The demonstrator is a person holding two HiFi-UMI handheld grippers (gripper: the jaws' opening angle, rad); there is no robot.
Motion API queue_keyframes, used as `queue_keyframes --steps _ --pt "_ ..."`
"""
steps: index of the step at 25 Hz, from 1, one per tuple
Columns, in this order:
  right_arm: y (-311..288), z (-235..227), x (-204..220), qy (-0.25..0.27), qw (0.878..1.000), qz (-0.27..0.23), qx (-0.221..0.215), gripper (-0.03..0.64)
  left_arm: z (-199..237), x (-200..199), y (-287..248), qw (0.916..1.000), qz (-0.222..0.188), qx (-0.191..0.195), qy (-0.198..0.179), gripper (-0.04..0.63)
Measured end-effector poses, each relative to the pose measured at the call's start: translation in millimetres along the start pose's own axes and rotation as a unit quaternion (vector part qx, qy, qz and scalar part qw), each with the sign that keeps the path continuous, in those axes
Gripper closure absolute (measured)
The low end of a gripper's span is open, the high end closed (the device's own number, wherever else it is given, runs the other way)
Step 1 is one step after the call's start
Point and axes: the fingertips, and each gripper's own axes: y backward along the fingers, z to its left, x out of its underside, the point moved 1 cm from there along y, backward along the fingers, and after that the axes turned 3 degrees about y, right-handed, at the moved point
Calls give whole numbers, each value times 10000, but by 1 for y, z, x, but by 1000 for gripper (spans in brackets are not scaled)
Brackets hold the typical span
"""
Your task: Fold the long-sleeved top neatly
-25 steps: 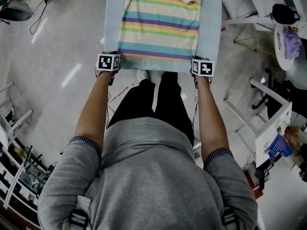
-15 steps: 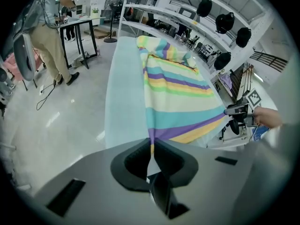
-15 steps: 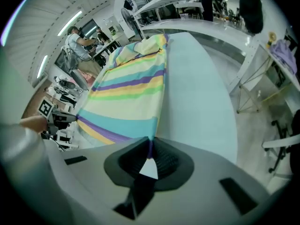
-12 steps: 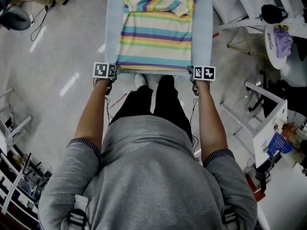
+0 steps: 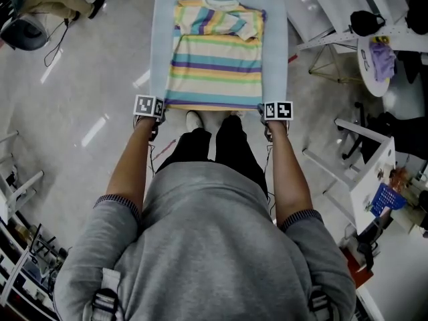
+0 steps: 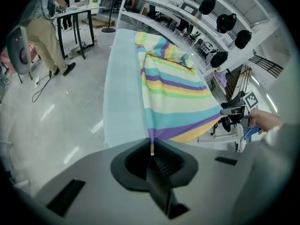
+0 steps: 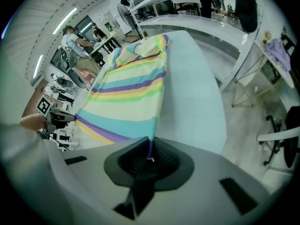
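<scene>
Both near hem corners of the striped top (image 5: 214,62) are pinched, left tool (image 5: 160,110) having just clamped down, right tool (image 5: 263,112) gripping too, the rest flat on the pale bench (image 5: 160,39), blue basket (image 5: 386,203) off right.

Lab or workshop. Polished grey floor (image 5: 87,79) with loose cables (image 5: 55,32). Beyond the left jaws, white racks (image 6: 187,3) carry round black objects (image 6: 226,21); left of them a person (image 6: 44,36) stands at a bench (image 6: 77,13). Right of the right jaws: a chair (image 5: 354,142).
</scene>
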Motion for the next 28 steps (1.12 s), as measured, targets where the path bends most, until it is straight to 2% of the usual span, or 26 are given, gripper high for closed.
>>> queue_keyframes --steps 6,12,15,28 --pt "9 -1 0 77 9998 -168 32 575 -6 4 5 9999 -103 34 27 560" --pt "19 -10 19 -86 9995 -197 -228 575 -21 25 11 9998 -111 30 173 560" --pt "24 -9 35 -59 9994 -164 -303 574 -26 42 16 9993 -133 40 342 560" --pt "43 -11 103 95 9989 -217 -393 574 -54 120 25 9985 -170 -58 514 558"
